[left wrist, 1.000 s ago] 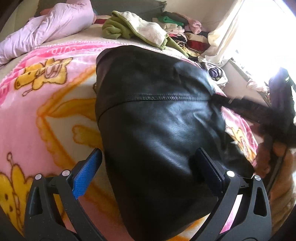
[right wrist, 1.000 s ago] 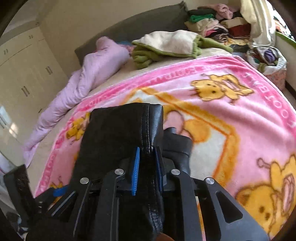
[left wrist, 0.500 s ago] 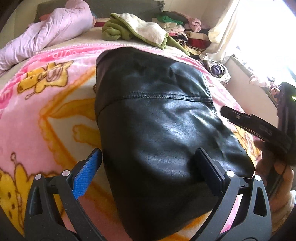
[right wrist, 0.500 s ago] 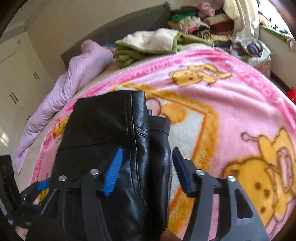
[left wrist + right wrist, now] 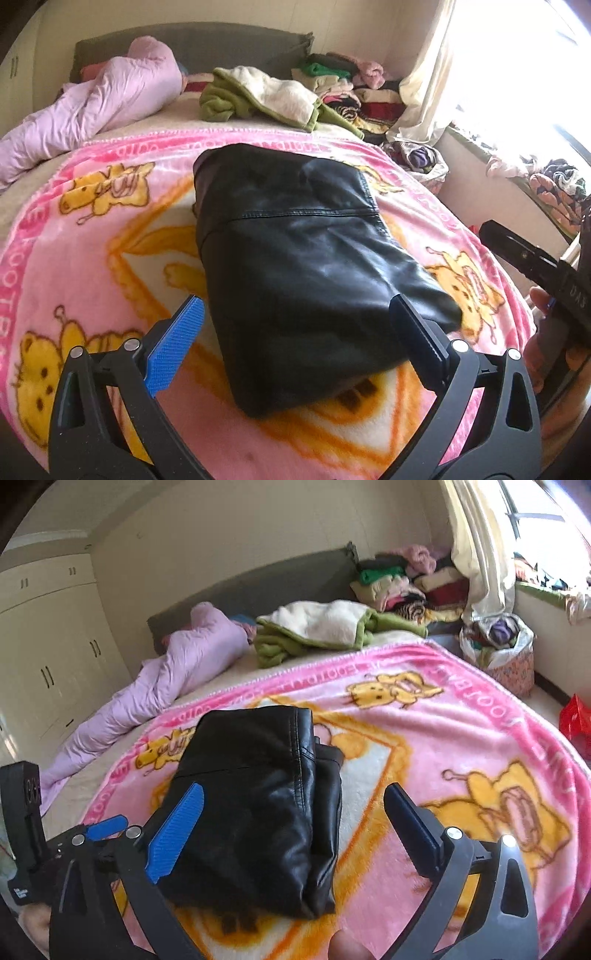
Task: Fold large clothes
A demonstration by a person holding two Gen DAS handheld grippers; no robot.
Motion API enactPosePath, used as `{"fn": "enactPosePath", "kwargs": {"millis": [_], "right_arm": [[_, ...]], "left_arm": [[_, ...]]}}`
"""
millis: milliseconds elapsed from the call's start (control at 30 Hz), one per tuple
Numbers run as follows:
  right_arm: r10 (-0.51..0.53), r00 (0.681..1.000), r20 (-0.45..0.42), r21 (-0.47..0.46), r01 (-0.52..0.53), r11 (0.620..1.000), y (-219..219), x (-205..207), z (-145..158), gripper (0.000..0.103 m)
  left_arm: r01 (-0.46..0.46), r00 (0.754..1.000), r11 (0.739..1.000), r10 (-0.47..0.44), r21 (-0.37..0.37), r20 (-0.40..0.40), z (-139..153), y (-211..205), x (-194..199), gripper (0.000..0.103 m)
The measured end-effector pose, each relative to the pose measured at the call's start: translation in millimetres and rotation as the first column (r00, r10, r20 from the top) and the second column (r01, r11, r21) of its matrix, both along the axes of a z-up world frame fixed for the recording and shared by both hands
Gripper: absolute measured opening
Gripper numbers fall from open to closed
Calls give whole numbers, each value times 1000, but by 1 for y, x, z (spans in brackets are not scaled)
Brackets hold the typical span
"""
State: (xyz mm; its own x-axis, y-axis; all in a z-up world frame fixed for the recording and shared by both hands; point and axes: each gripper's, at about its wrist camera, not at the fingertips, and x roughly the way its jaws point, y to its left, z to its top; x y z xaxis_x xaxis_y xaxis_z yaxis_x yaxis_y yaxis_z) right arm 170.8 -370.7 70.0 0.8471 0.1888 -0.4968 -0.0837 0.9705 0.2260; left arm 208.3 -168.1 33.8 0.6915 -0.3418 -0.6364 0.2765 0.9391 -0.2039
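Observation:
A black leather jacket (image 5: 295, 258) lies folded in a compact bundle on the pink cartoon blanket (image 5: 92, 258) that covers the bed. My left gripper (image 5: 295, 301) is open just short of the jacket's near end, and its pads touch nothing. In the right wrist view the jacket (image 5: 258, 794) shows its layered folded edge. My right gripper (image 5: 294, 788) hovers above that near end, jaws opening wide, with the jacket seen between them but not pressed. The right gripper (image 5: 532, 258) also shows at the right of the left wrist view, held in a hand.
A lilac duvet (image 5: 177, 679) and a green and cream blanket (image 5: 325, 627) lie near the headboard. Folded clothes (image 5: 399, 587) are stacked at the far right corner. A bag of clothes (image 5: 498, 646) stands on the floor by the window, and a wardrobe (image 5: 48, 657) is on the left.
My right gripper went from shut on the jacket's folded edge to wide open and drew back. My left gripper also pulled back, so the jacket now lies farther off.

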Motion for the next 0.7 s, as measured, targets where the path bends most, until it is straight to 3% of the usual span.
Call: {"fn": "enactPosePath", "kwargs": {"millis": [300, 700], "right_arm": [[7, 1000, 23, -17, -6, 1000, 7, -43, -3, 99], [12, 999, 32, -105, -8, 994, 24, -95, -21, 99]], "left_arm": [[-3, 999, 1000, 3, -12, 35, 9, 4, -31, 94], [-39, 999, 999, 38, 34, 7, -12, 20, -71, 94]]}}
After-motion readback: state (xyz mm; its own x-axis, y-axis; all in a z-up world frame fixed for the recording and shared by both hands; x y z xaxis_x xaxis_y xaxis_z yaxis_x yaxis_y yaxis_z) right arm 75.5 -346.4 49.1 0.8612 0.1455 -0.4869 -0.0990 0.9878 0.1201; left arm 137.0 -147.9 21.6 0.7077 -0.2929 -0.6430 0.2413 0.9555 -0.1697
